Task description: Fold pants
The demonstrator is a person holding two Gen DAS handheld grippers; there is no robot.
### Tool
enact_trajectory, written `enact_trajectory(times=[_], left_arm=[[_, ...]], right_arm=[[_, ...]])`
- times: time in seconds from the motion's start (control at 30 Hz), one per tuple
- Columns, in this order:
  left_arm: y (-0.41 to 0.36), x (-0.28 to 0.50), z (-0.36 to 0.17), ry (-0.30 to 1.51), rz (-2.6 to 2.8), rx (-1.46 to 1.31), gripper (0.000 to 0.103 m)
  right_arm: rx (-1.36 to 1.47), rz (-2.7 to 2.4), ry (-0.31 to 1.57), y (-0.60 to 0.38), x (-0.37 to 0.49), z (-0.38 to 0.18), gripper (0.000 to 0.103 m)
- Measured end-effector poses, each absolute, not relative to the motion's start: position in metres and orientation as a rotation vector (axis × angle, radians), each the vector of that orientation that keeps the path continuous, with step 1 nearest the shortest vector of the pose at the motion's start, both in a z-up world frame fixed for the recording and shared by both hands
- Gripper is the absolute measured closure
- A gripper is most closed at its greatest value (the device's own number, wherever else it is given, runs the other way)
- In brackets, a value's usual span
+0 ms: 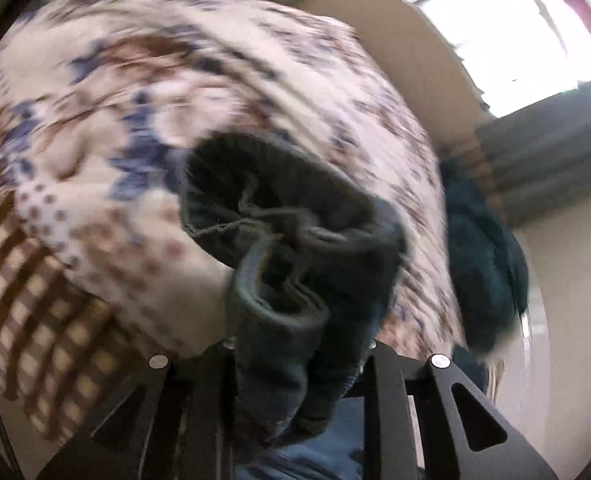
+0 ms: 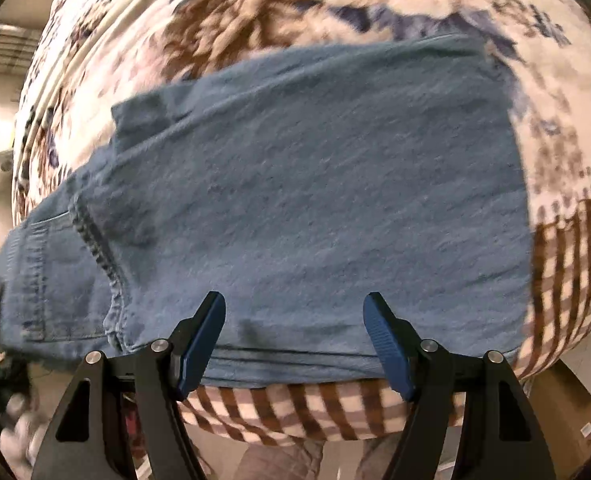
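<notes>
Blue denim pants (image 2: 315, 200) lie folded flat on a floral and checked blanket (image 2: 255, 12). My right gripper (image 2: 295, 312) is open and empty, its blue-padded fingers (image 2: 383, 336) spread just above the near folded edge. My left gripper (image 1: 299, 344) is shut on a bunched dark end of the pants (image 1: 295, 248), held up over the blanket (image 1: 95, 140). The cloth hides the left fingertips. The left view is motion-blurred.
The blanket's checked border (image 2: 295, 408) hangs over the near edge of the surface. A dark teal cloth (image 1: 483, 256) lies at the blanket's right side. A bright window (image 1: 507, 32) and a beige wall are behind. Floor shows below the right gripper.
</notes>
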State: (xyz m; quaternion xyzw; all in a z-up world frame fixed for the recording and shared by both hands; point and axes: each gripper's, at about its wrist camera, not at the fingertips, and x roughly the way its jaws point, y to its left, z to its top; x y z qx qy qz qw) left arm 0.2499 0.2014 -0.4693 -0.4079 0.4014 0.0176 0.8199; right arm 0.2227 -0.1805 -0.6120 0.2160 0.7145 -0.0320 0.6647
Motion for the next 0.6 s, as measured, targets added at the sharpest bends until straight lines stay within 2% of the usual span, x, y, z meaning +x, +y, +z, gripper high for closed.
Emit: enact_trajectory(times=[0.13, 0.27, 0.47, 0.6], left_arm=[[0.118, 0.26, -0.449, 0.91, -0.07, -0.703, 0.085], [0.033, 0.27, -0.456, 0.992, -0.148, -0.504, 0.086], [-0.072, 0.274, -0.509, 1.121, -0.211, -0.206, 0.086], [-0.118, 0.271, -0.566, 1.255, -0.244, -0.013, 0.086]], right_arm=[[0.489, -0.103, 1.591, -0.207, 0.212, -0.603, 0.029], [0.495, -0.152, 1.568, -0.247, 0.202, -0.598, 0.029], [0.522, -0.226, 1.553, -0.305, 0.182, -0.596, 0.029], [0.554, -0.259, 1.553, -0.339, 0.169, -0.601, 0.029]])
